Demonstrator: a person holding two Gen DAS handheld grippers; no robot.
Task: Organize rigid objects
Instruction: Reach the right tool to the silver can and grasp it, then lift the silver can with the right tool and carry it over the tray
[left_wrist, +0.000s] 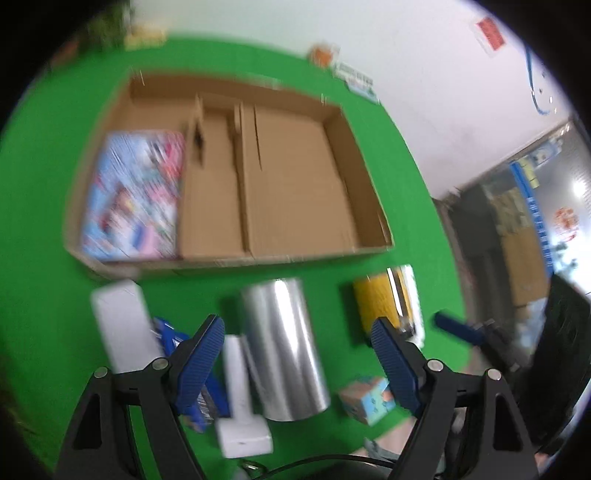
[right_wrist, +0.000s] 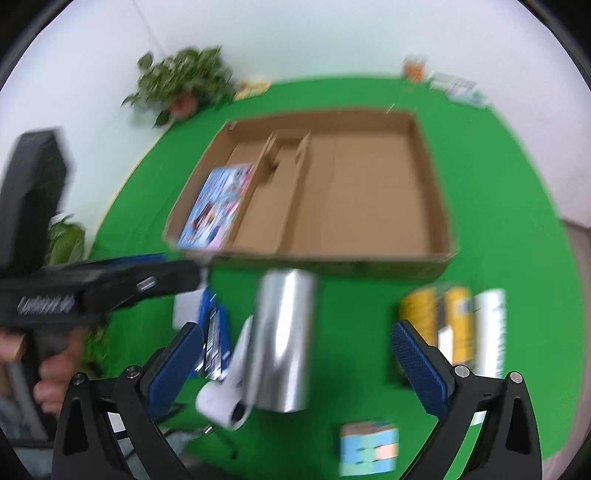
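A shallow cardboard tray (left_wrist: 369, 192) (right_wrist: 436, 192) with dividers lies on the green cloth; a colourful flat box (left_wrist: 136, 195) (right_wrist: 218, 203) lies in its left compartment. In front of it lie a silver cylinder (left_wrist: 284, 347) (right_wrist: 284, 343), a white tube-shaped object (left_wrist: 240, 398) (right_wrist: 229, 391), a white box (left_wrist: 122, 325), a blue packet (left_wrist: 173, 339) (right_wrist: 216, 332), a yellow box (left_wrist: 384, 302) (right_wrist: 450, 321) and a small pastel cube (left_wrist: 365, 400) (right_wrist: 369, 446). My left gripper (left_wrist: 295, 365) is open and empty above the cylinder. My right gripper (right_wrist: 295, 369) is open and empty above it too.
The left gripper's black body (right_wrist: 92, 291) and the hand holding it cross the left of the right wrist view. A potted plant (right_wrist: 184, 81) and small items (right_wrist: 454, 86) stand at the far edge of the cloth. A white wall is behind.
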